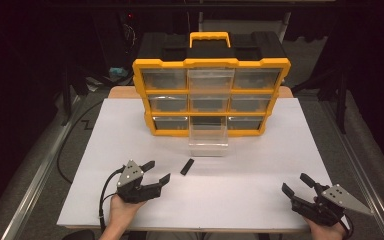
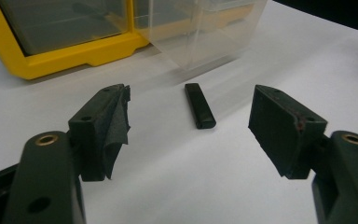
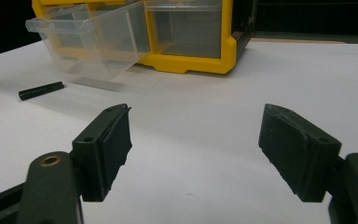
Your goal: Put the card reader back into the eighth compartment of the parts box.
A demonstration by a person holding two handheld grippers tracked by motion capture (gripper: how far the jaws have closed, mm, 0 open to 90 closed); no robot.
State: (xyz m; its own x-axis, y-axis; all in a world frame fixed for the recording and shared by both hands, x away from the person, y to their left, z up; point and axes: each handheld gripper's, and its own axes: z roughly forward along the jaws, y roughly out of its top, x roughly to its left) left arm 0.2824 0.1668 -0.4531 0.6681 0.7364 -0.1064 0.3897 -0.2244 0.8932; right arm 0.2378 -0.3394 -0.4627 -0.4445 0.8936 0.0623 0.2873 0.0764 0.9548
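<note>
Left tool (image 1: 156, 171) hovers released near the tabletop's (image 1: 260, 165) front-left corner, jaws spread and aimed at a small black bar (image 1: 187, 166) lying flat just beyond them, near the tabletop's middle. Behind the bar, a clear drawer (image 1: 208, 138) juts from the yellow organizer (image 1: 210, 95). Right tool (image 1: 298, 184) waits released by the front-right corner.
</note>
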